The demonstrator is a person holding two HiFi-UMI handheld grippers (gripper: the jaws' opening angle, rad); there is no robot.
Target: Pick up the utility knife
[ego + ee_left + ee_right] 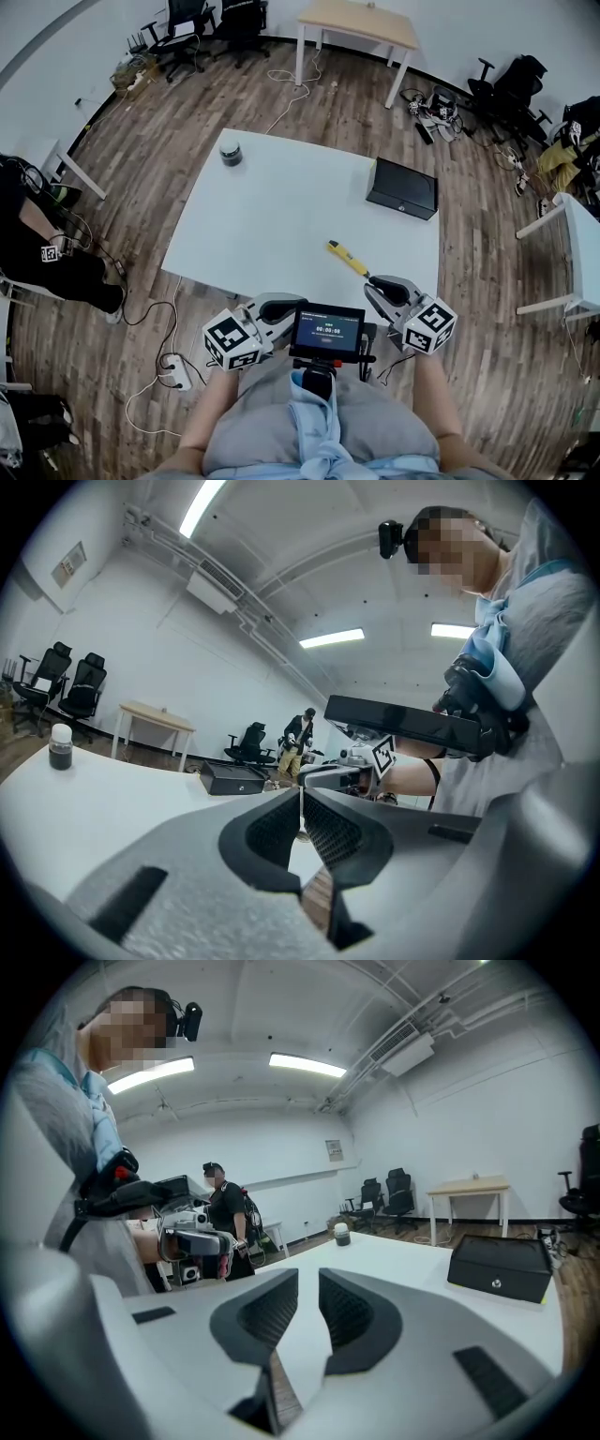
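Observation:
The yellow utility knife (348,258) lies on the white table (272,225), near its front right part and at a slant. My right gripper (378,284) hovers just short of the knife's near end, its jaws a narrow gap apart with nothing between them (308,1283). My left gripper (286,305) hangs at the table's front edge, left of the knife, its jaws closed tip to tip on nothing (301,794). Neither gripper view shows the knife.
A black box (401,187) sits at the table's far right and a dark jar (231,153) at its far left. A screen (326,330) is mounted at my chest. A seated person (37,253), a power strip (178,370), chairs and side tables surround the table.

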